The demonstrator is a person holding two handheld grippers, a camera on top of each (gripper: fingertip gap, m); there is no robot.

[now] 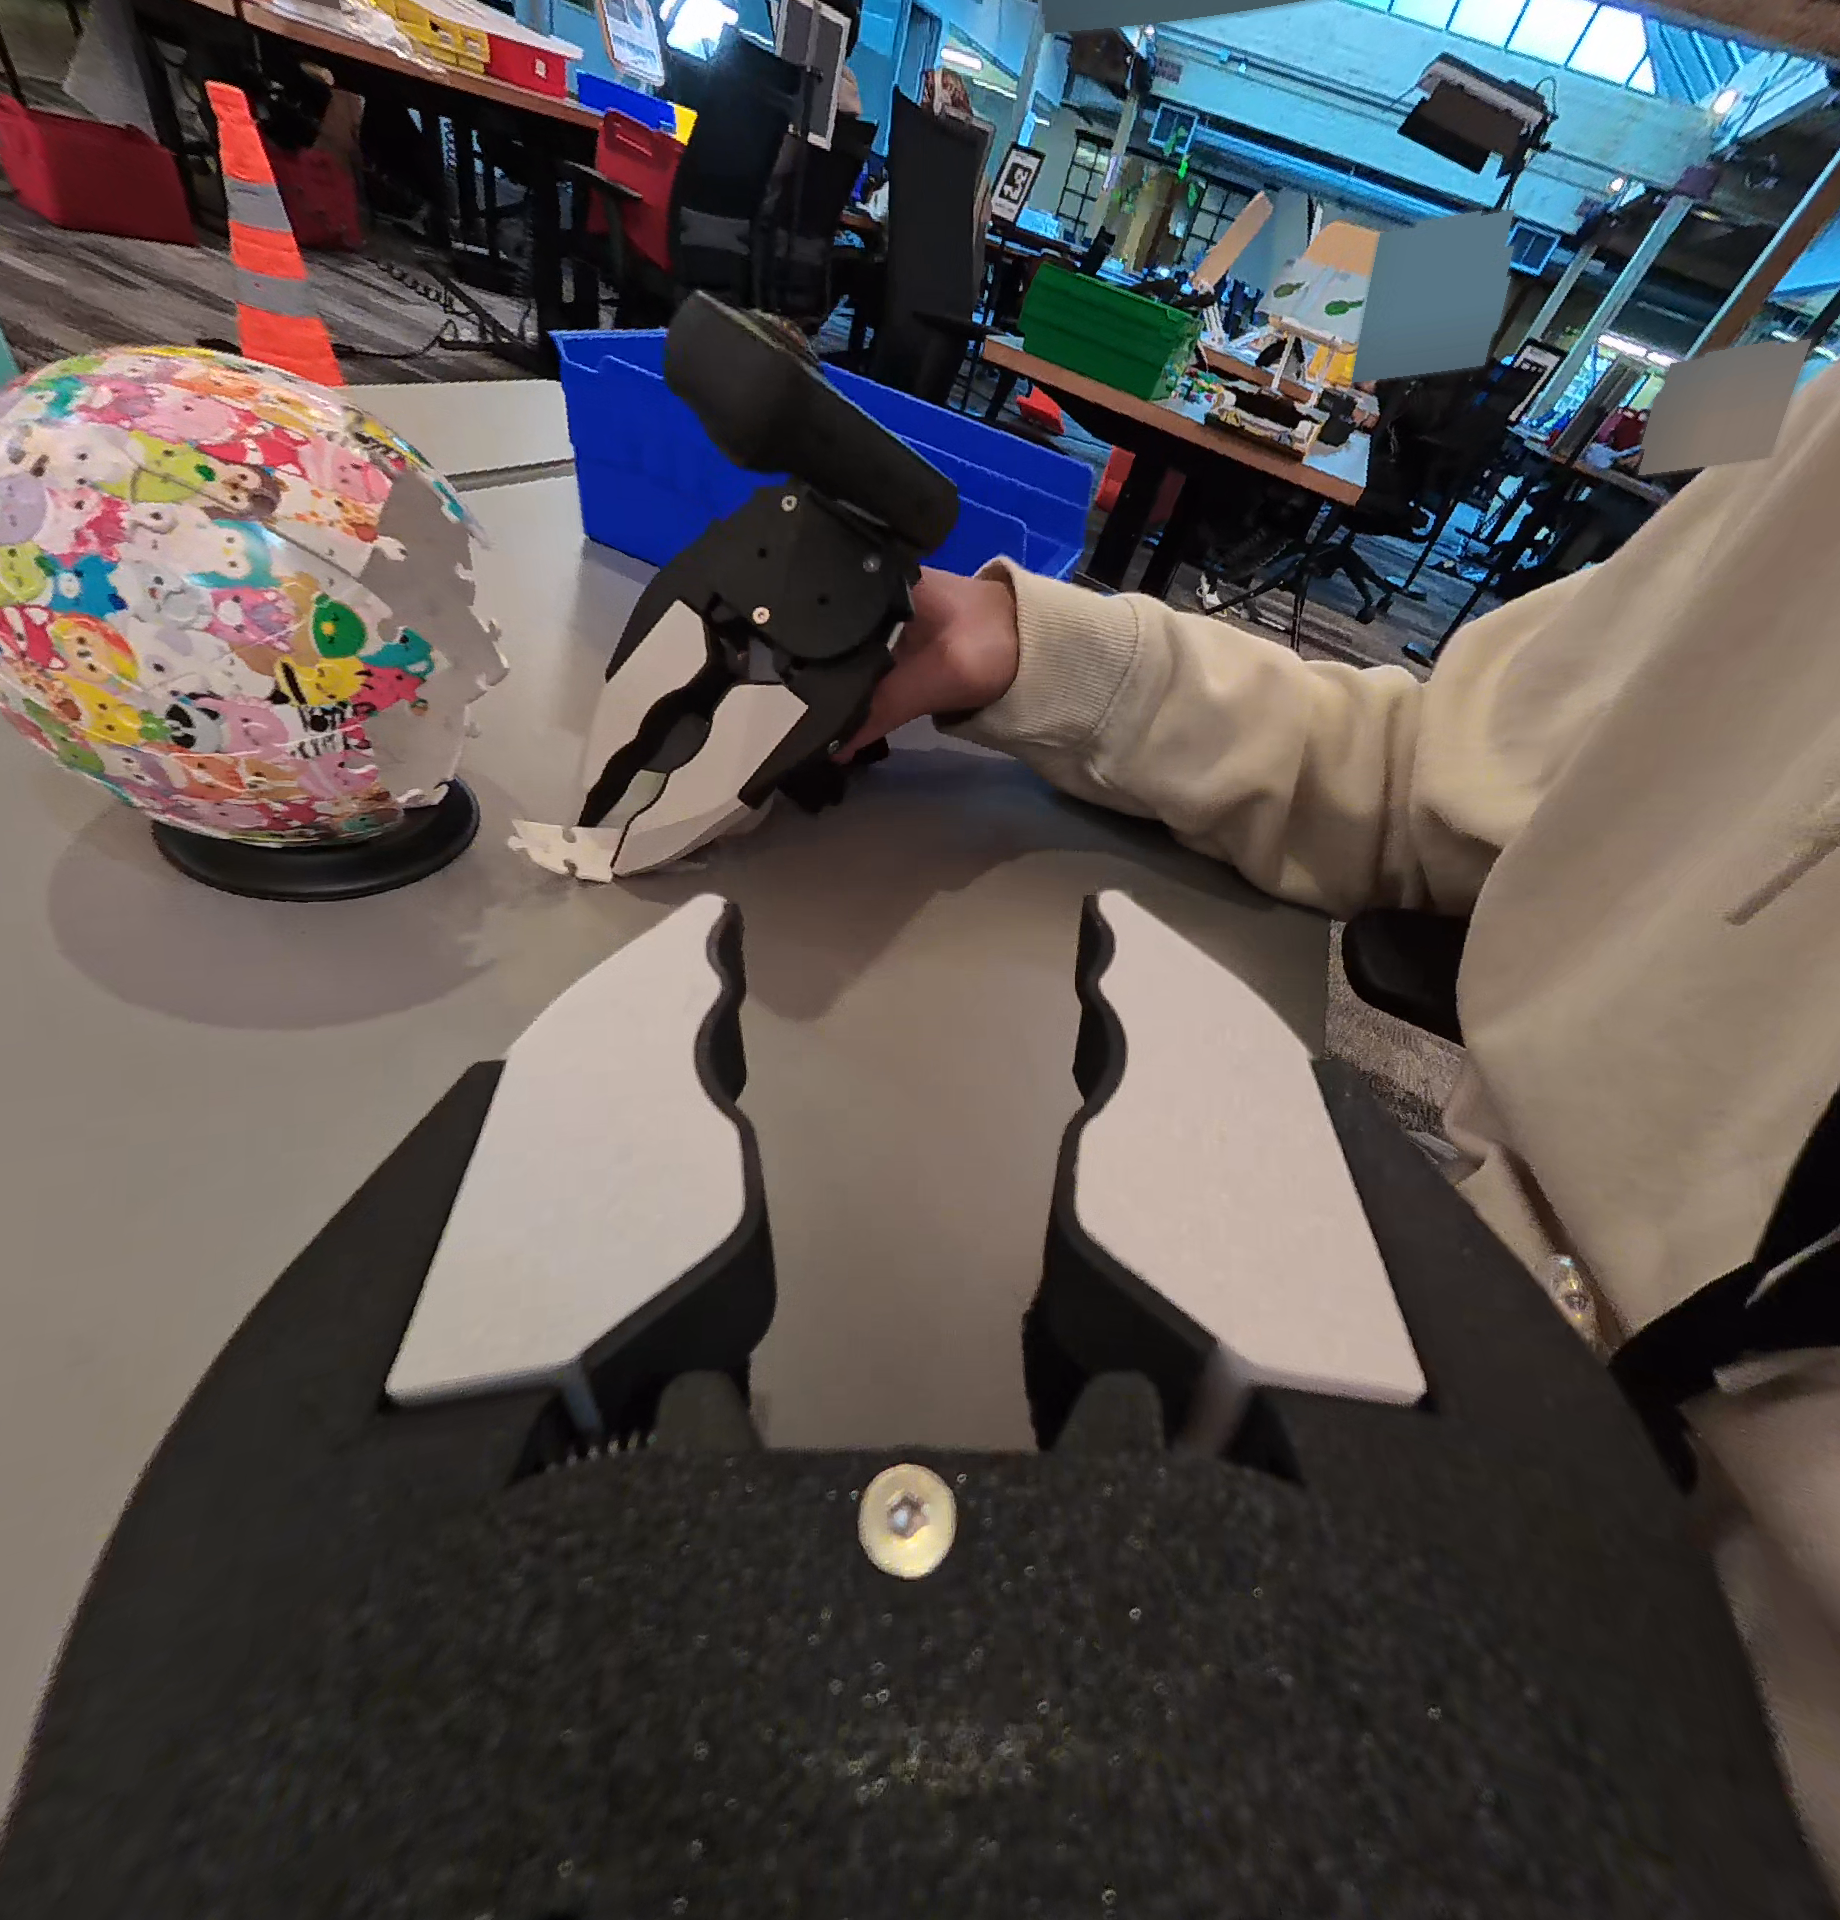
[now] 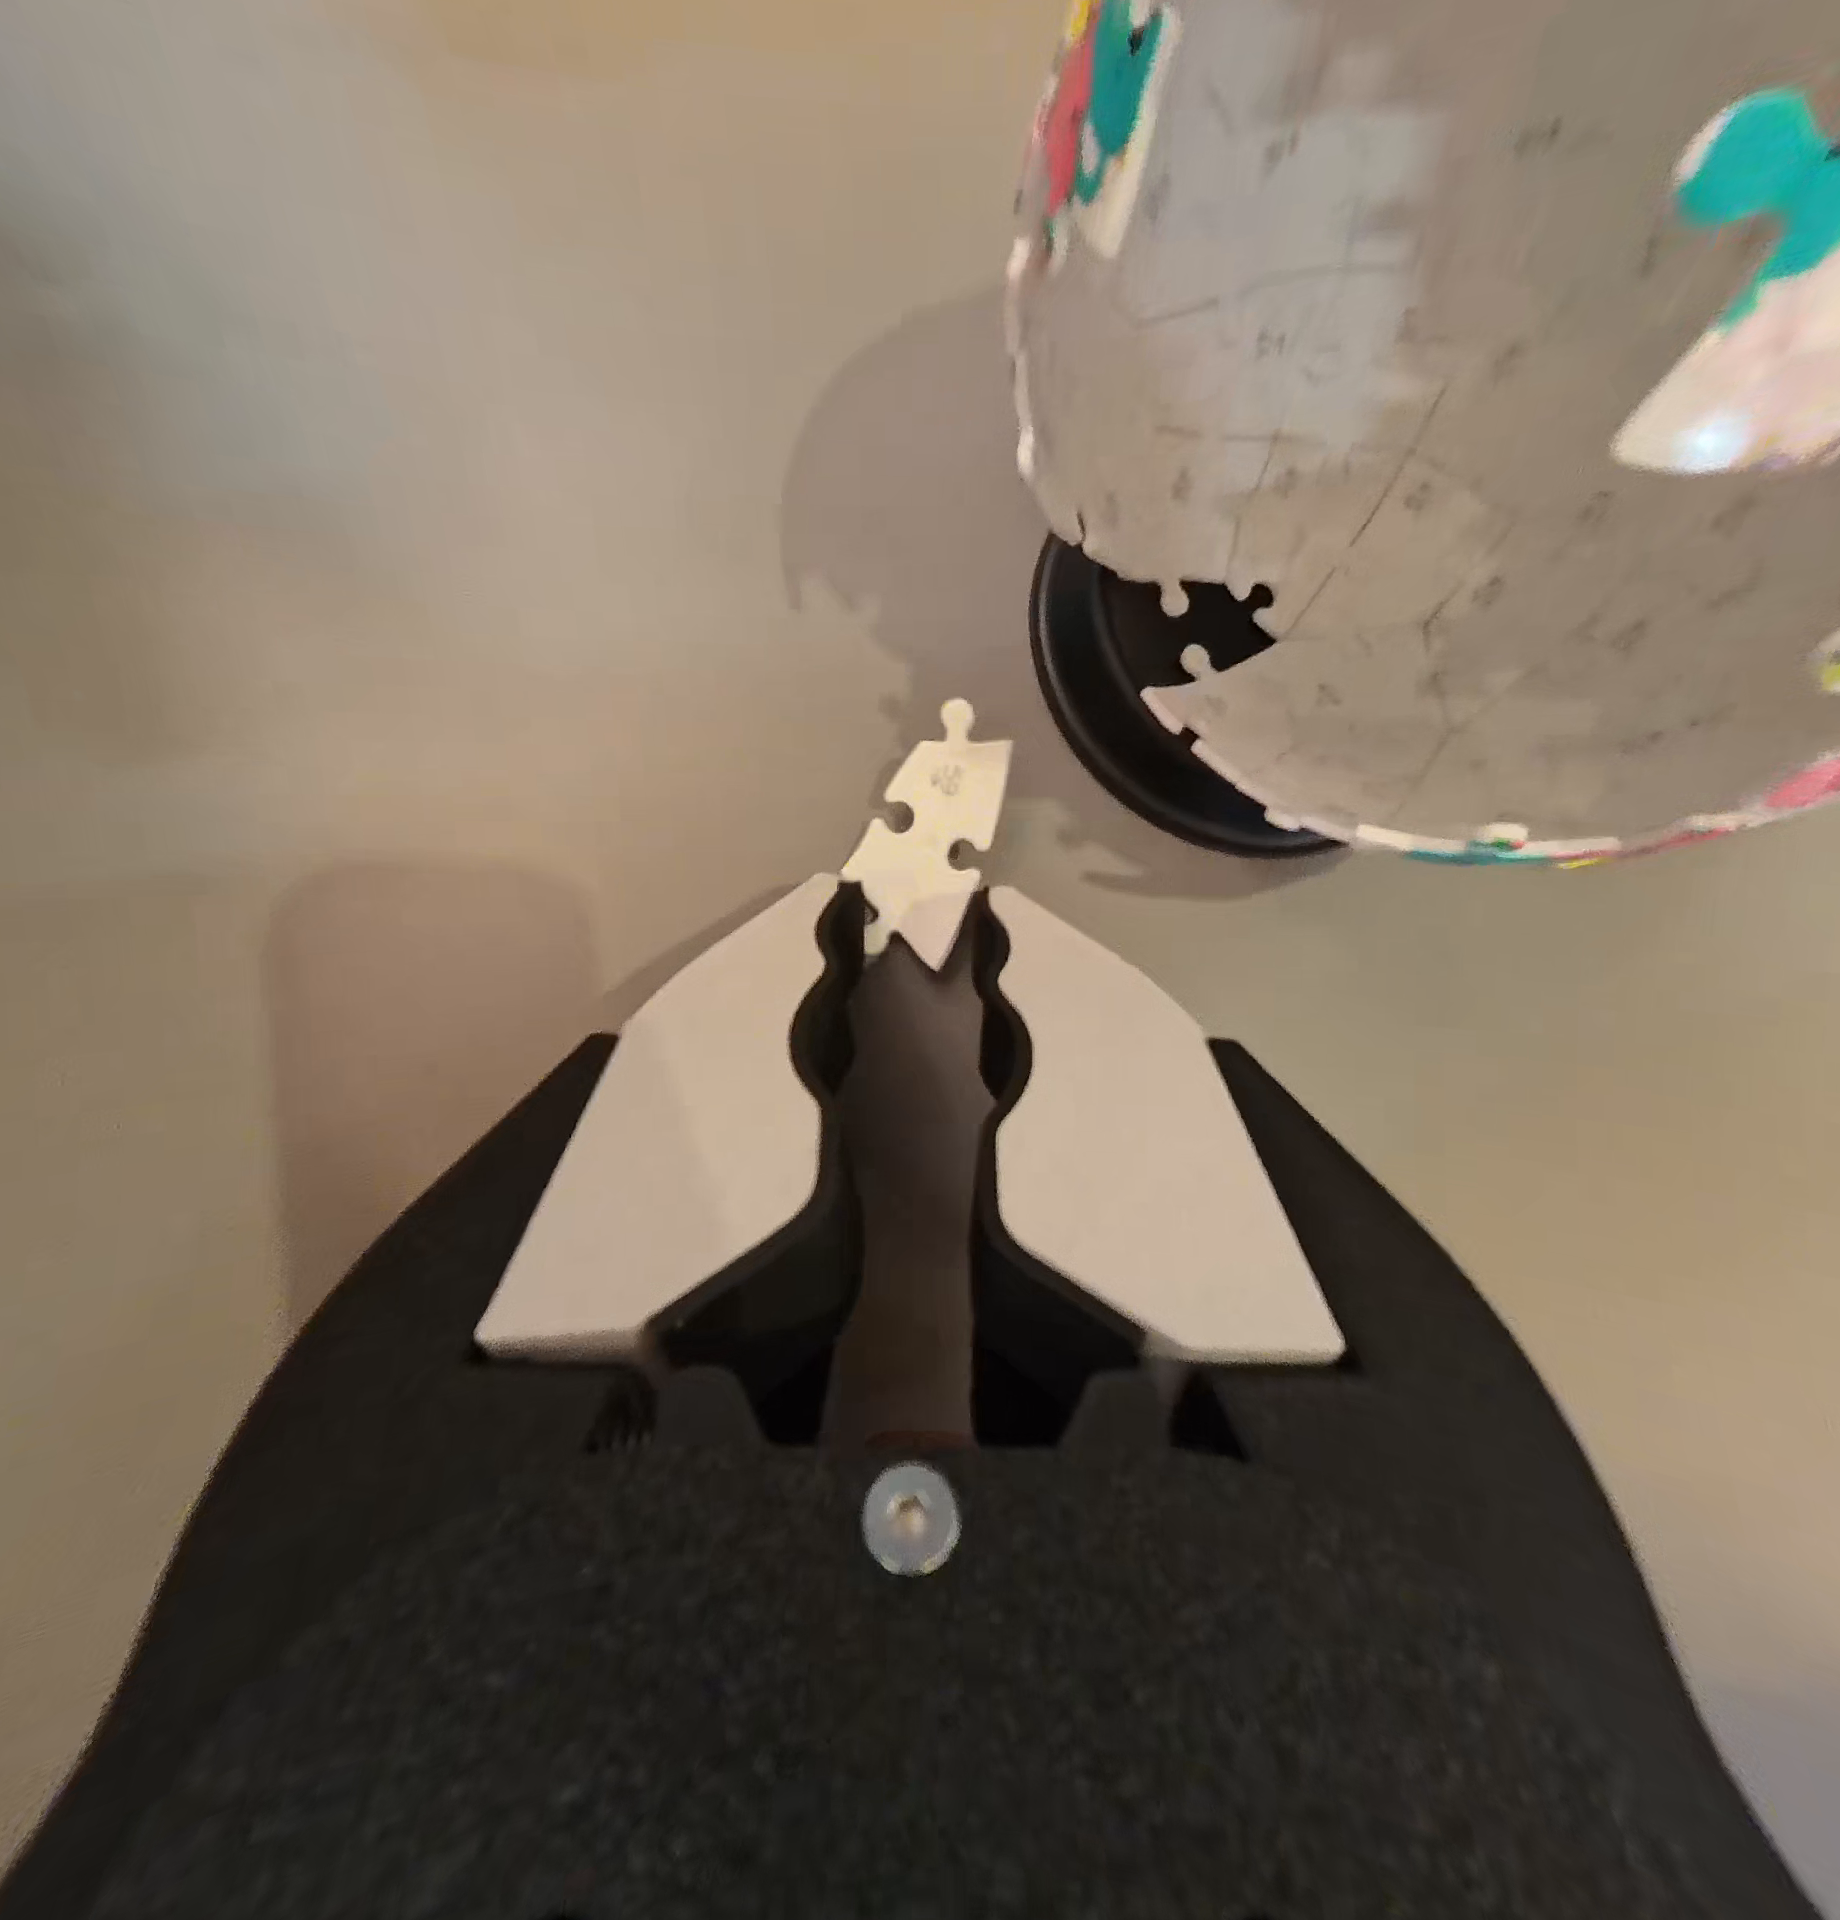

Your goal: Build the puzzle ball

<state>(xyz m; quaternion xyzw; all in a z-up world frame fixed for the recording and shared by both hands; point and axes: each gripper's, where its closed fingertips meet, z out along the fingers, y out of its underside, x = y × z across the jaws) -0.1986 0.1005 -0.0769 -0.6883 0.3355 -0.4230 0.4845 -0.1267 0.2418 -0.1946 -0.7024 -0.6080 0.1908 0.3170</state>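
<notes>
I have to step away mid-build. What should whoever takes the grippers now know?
Left gripper: open, empty, hovering over the table.
Right gripper: shut on a white piece at its fingers' tips, low by the table, blank side up.
Ball sits on its black stand, mostly built; a large gap is open on the side facing the right gripper, and a small notch near the stand.
Left to do: fit the held piece, then fill the rest. Blue bin behind; its contents are not visible.

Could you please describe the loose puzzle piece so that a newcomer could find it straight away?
Start at the colourful puzzle ball on its black stand. Just right of the stand, the right gripper pinches a small puzzle piece at the grey table. Unlike the ball's printed shell, it shows plain white.
</notes>
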